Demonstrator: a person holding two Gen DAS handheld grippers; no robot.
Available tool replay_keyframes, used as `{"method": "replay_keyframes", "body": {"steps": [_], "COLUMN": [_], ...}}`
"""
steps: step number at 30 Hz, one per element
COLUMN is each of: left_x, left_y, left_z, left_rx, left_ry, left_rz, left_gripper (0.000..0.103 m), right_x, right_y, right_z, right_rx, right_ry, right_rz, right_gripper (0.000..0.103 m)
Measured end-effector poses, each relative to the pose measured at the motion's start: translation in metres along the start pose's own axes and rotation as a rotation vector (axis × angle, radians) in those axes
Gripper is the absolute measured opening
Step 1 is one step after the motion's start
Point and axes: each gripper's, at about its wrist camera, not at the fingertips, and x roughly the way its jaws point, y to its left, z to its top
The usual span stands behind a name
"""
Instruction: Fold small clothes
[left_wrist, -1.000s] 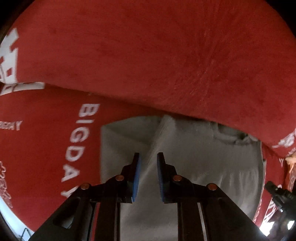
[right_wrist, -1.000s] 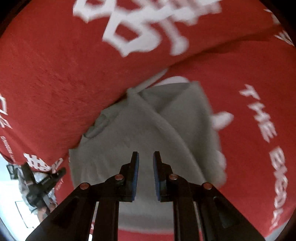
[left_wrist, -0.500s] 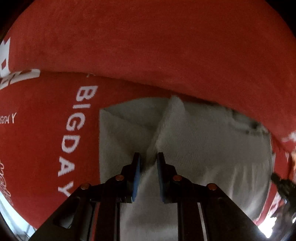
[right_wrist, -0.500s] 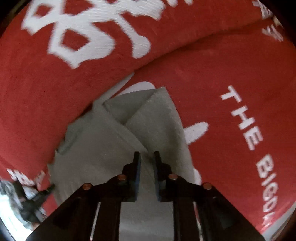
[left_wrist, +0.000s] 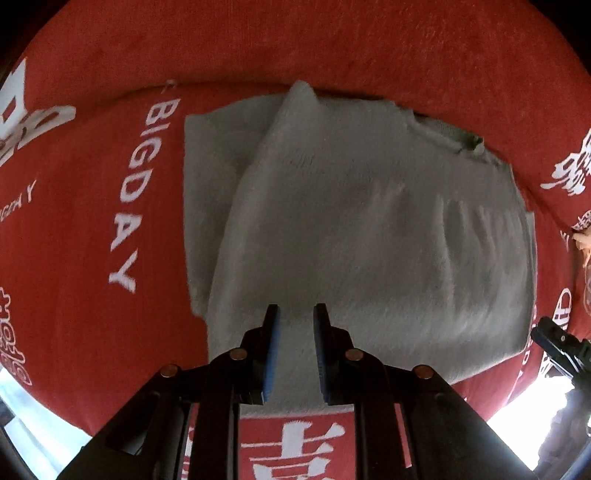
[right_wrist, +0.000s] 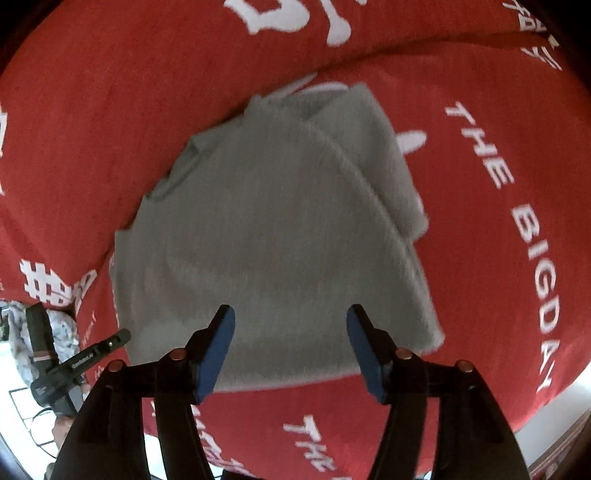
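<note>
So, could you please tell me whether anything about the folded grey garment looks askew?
Slightly. On the grey knitted garment lying on the red printed cloth, a folded layer sticks out past the rounded top fold along one side, so the edges are not flush.

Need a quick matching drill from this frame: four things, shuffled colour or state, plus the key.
Column 1
1. grey garment
2. red blanket
3. right gripper
4. left gripper

Column 2
A. jaws opening, wide apart, nothing between the pads
B. folded, lying flat on the cloth
C. jaws narrow, held over the garment's near edge
D. printed with white "THE BIGDAY" lettering

Pairs: 1-B, 2-D, 3-A, 4-C
</note>
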Motion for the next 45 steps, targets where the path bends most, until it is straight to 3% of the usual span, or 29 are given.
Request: {"method": "replay_keyframes", "body": {"steps": [1,2,3,4,8,16,23,27,28,29,30,31,39,45], "left_x": [-0.001,-0.007,-0.010,-0.016,-0.013,-0.017,-0.014,-0.009,-0.008,-0.007,-0.007,-0.006,0.003,0.005], "left_y": [0.003,0.001,0.005,0.010,0.018,0.029,0.058,0.081,0.087,0.092,0.096,0.102,0.127,0.133], "left_z": [-0.003,-0.009,-0.015,-0.021,-0.027,-0.037,-0.045,-0.046,-0.047,-0.047,-0.047,-0.048,-0.053,-0.056], "left_rx": [-0.002,-0.006,-0.015,-0.016,0.048,0.060,0.066,0.053,0.047,0.041,0.035,0.026,0.015,0.000], "left_ry": [-0.007,-0.013,-0.026,-0.052,-0.041,-0.059,-0.079,-0.060,-0.058,-0.055,-0.054,-0.054,-0.059,-0.050], "left_rz": [-0.005,-0.005,0.013,0.030,0.102,0.128,0.195,0.174,0.168,0.164,0.161,0.155,0.167,0.159], "left_gripper": [0.030,0.079,0.100,0.102,0.102,0.102,0.102,0.102,0.102,0.102,0.102,0.102,0.102,0.102], "right_x": [0.002,0.004,0.005,0.006,0.013,0.037,0.075,0.105,0.113,0.122,0.132,0.139,0.199,0.196], "right_y": [0.002,0.005,0.007,0.010,0.022,0.067,0.145,0.207,0.220,0.231,0.242,0.250,0.296,0.303], "right_z": [-0.005,-0.008,-0.013,-0.018,-0.033,-0.050,-0.027,-0.009,-0.005,-0.001,0.003,0.006,0.012,-0.005], "right_rx": [0.002,0.003,0.002,0.000,-0.009,-0.060,-0.163,-0.259,-0.271,-0.278,-0.282,-0.284,-0.343,-0.403], "right_ry": [0.008,0.014,0.023,0.031,0.060,0.109,0.113,0.100,0.100,0.106,0.118,0.122,0.156,0.197], "right_rz": [0.006,0.010,0.015,0.022,0.055,0.100,0.150,0.170,0.183,0.197,0.202,0.201,0.161,0.174], "right_gripper": [0.067,0.067,0.067,0.068,0.075,0.075,0.075,0.074,0.061,0.025,0.011,0.007,0.007,0.008]}}
